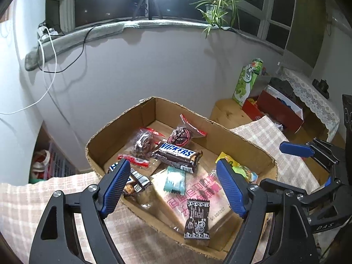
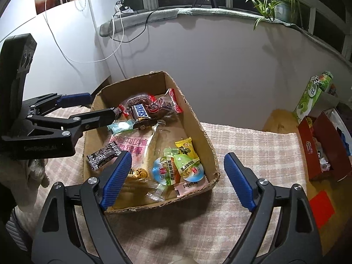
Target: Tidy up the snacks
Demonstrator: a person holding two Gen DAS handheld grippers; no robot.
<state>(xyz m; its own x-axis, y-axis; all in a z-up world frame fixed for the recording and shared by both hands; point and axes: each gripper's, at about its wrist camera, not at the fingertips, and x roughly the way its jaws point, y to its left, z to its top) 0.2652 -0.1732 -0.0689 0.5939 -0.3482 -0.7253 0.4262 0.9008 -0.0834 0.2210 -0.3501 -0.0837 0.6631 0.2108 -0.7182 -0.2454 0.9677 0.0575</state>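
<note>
I hold both grippers tilted down toward the box (image 1: 123, 118), side by side. My left gripper (image 1: 173, 184) hangs over the box's near-left corner with its blue fingers (image 1: 115, 182) spread wide and nothing between the pads. My right gripper (image 2: 178, 178) stands over the box's near-right corner, one finger inside the rim and the other out over the cloth (image 2: 253, 145); its fingers (image 2: 116, 176) are also spread wide and hold nothing. In the right view the left gripper reaches in from the left edge, its tips above the far end of the box.

The snacks all lie inside the box, a shallow open cardboard tray on the checked cloth. At the far end are two clear bags with red trim (image 1: 144, 142) holding dark lumps, and a brown Snickers bar (image 1: 177, 157) lying across in front of them. A second brown bar (image 1: 134, 183) sits partly hidden behind my left finger. A small teal packet (image 1: 176, 179) lies on a large flat pack with pink print (image 1: 198, 195), and a dark brown candy (image 1: 197, 219) rests on that pack's near end. On the right side of the box, yellow and green packets (image 2: 182, 162) are heaped together, with a pink one (image 2: 191, 186) at the near wall.

To the right, well apart from the box, stand a red box (image 2: 316, 151) and a green carton (image 2: 312, 96).
</note>
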